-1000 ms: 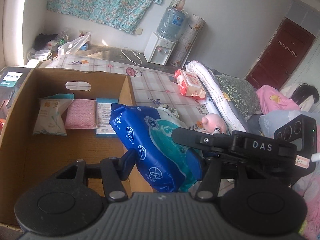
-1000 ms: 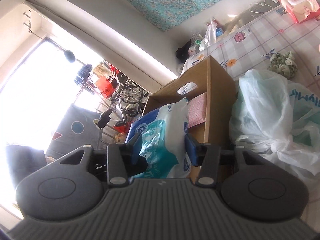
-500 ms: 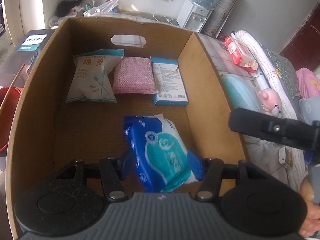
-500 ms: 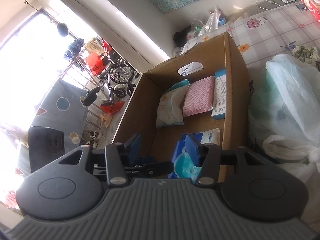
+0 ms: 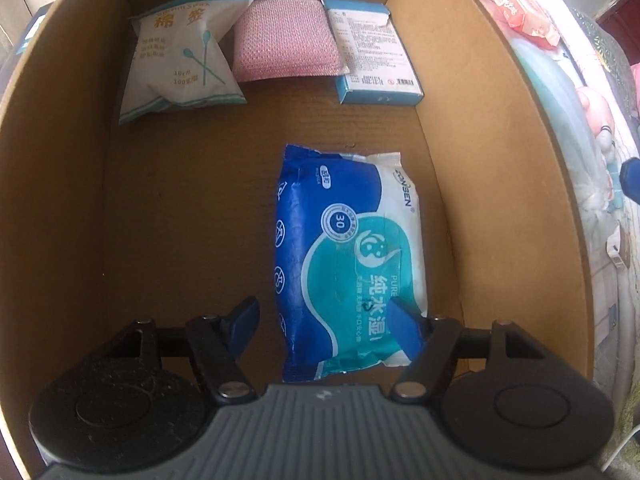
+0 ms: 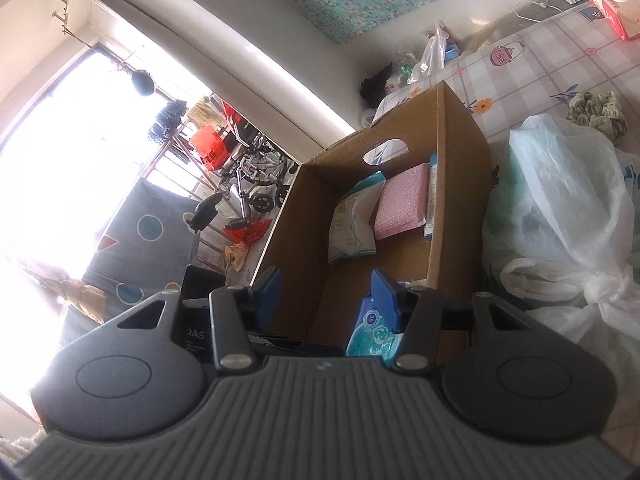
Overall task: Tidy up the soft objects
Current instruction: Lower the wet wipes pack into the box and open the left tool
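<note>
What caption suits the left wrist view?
Left gripper opening over wet-wipes pack laid in cardboard box.

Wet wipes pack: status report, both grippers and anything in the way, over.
Left gripper opening, wet wipes pack between its fingers, lying on the cardboard box floor. Right gripper open, empty, over the box. Nothing in the way.

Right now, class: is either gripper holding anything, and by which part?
Nothing. The left gripper is opening around the wet-wipes pack lying in the box; the right gripper is empty.
</note>
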`<state>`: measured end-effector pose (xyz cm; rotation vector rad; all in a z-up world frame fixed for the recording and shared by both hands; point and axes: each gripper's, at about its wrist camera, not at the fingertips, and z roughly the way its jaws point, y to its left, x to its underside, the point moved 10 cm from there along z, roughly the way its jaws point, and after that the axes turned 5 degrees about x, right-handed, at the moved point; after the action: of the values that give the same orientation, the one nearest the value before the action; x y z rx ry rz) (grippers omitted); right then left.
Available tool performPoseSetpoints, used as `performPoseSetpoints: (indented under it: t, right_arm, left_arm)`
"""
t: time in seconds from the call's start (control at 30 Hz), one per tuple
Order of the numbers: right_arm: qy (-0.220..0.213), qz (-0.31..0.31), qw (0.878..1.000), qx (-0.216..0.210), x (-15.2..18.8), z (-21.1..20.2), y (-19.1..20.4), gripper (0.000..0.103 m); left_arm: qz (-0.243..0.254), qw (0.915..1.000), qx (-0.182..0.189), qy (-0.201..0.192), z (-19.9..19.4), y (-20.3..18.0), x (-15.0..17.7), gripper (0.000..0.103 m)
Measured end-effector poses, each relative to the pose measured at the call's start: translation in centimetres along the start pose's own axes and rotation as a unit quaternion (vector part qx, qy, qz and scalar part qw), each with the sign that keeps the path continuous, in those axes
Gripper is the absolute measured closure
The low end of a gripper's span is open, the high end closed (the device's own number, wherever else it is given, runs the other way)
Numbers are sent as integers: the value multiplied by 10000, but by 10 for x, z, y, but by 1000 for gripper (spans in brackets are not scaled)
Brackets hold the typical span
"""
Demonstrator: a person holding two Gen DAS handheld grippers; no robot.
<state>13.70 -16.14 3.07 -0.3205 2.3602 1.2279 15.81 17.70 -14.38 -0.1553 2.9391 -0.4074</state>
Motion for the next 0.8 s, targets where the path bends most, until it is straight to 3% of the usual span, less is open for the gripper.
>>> performPoseSetpoints:
  t: [0.13,0.33,0.8]
  right_arm:
    - [-8,100,9999,36,-2,3,-7,53]
    - [-147,244,9995,148,-8,-5,-26,53]
    - [-153,716,9959,527,18,-18,-73,53]
  left_arm:
    - [-27,9998,144,114,9,-9,-3,33]
    - [-222,9992,323,-98,16,-25,-19,41]
    - [-1056,9917,532,-498,27,-30,-48,38]
